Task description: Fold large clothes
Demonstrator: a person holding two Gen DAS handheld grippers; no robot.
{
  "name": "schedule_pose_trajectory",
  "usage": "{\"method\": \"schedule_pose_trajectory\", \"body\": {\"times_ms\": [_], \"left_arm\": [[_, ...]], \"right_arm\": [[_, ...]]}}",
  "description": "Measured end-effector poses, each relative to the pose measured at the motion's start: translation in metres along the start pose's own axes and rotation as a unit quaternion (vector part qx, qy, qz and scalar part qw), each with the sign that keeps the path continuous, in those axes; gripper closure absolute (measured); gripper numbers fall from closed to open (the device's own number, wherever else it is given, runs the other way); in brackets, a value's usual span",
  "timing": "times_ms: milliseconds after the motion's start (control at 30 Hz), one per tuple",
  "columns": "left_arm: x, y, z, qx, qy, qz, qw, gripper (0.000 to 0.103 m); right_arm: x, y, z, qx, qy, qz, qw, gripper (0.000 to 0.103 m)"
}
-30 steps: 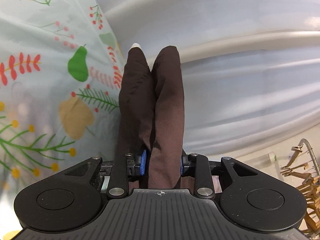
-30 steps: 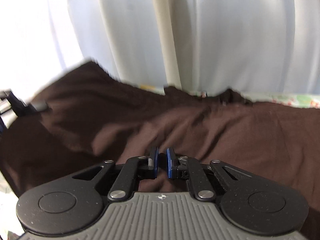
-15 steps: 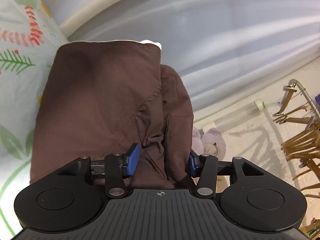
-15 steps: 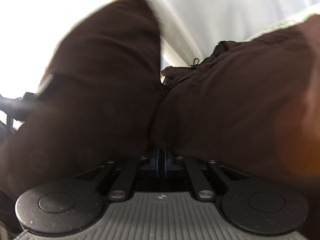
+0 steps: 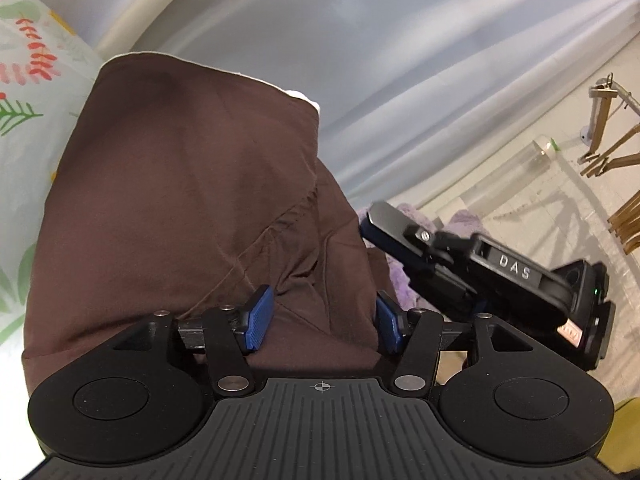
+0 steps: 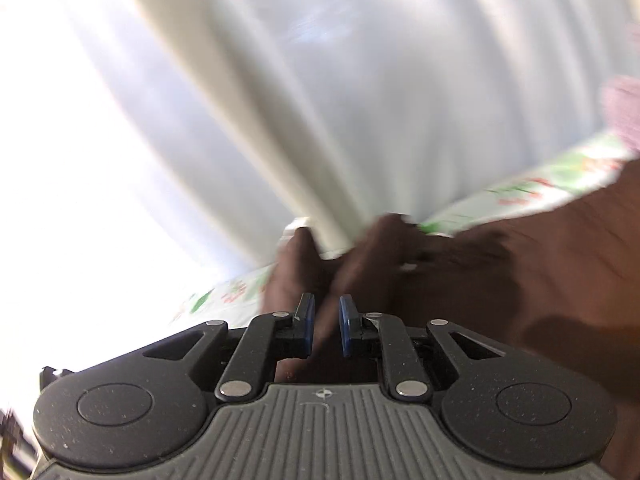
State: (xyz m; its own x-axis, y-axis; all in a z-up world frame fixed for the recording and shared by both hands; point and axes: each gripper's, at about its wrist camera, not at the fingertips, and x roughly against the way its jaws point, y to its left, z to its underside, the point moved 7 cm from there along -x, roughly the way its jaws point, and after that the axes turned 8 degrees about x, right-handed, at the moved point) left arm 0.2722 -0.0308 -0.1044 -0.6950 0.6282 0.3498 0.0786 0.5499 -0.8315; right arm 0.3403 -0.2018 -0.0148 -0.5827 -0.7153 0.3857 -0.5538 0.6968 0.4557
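Observation:
A large dark brown garment (image 5: 180,200) lies bunched on the floral bedsheet (image 5: 24,80). My left gripper (image 5: 322,322) stands open, its blue pads wide apart on either side of a fold of the brown cloth. My right gripper (image 6: 324,326) is slightly open with brown cloth (image 6: 500,280) between and beyond its pads; the view is blurred by motion. The right gripper also shows in the left wrist view (image 5: 480,272), just right of the garment.
White curtains (image 5: 400,60) hang behind the bed. A purple plush toy (image 5: 404,220) lies on the floor beside the bed. Wooden hangers on a rack (image 5: 616,152) stand at the far right. The floral sheet's edge (image 6: 520,192) shows past the cloth.
My left gripper has opened and let go of the brown cloth. My right gripper has opened a little from shut and swung, and now appears in the left wrist view.

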Motion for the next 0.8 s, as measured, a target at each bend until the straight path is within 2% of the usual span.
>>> {"method": "schedule_pose_trajectory", "body": {"times_ms": [167, 200, 267, 333, 400, 533, 600, 633, 700, 800], "left_arm": [[0.001, -0.002, 0.001, -0.01, -0.001, -0.006, 0.9999, 0.043], [0.001, -0.001, 0.001, -0.012, 0.001, -0.006, 0.9999, 0.043], [-0.001, -0.004, 0.001, -0.017, 0.006, -0.004, 0.9998, 0.042], [0.001, -0.002, 0.0, -0.017, 0.011, -0.002, 0.9998, 0.042], [0.003, -0.002, -0.003, -0.008, 0.014, -0.002, 0.9999, 0.042], [0.014, -0.002, -0.014, 0.015, 0.009, -0.021, 0.9996, 0.043], [0.025, -0.004, -0.025, 0.023, -0.021, -0.023, 0.9993, 0.04], [0.032, -0.004, -0.032, 0.019, -0.045, -0.034, 0.9982, 0.035], [0.044, 0.004, -0.047, 0.016, -0.098, -0.077, 0.9921, 0.027], [0.051, 0.032, -0.06, 0.048, -0.14, -0.132, 0.9802, 0.027]], "right_arm": [[-0.038, 0.009, 0.001, 0.047, 0.071, -0.017, 0.996, 0.089], [-0.042, 0.006, 0.005, 0.051, 0.084, -0.005, 0.995, 0.09], [-0.048, -0.009, 0.015, 0.042, 0.108, 0.02, 0.993, 0.098], [-0.056, -0.024, 0.023, 0.03, 0.116, 0.029, 0.992, 0.101], [-0.05, -0.026, 0.03, 0.044, 0.118, 0.041, 0.991, 0.101], [-0.054, -0.028, 0.039, 0.057, 0.12, 0.057, 0.989, 0.102], [-0.057, -0.033, 0.039, 0.053, 0.116, 0.054, 0.99, 0.102], [-0.056, -0.034, 0.04, 0.053, 0.113, 0.052, 0.991, 0.102], [-0.056, -0.034, 0.043, 0.053, 0.108, 0.05, 0.991, 0.102], [-0.052, -0.038, 0.046, 0.05, 0.102, 0.048, 0.992, 0.103]]}}
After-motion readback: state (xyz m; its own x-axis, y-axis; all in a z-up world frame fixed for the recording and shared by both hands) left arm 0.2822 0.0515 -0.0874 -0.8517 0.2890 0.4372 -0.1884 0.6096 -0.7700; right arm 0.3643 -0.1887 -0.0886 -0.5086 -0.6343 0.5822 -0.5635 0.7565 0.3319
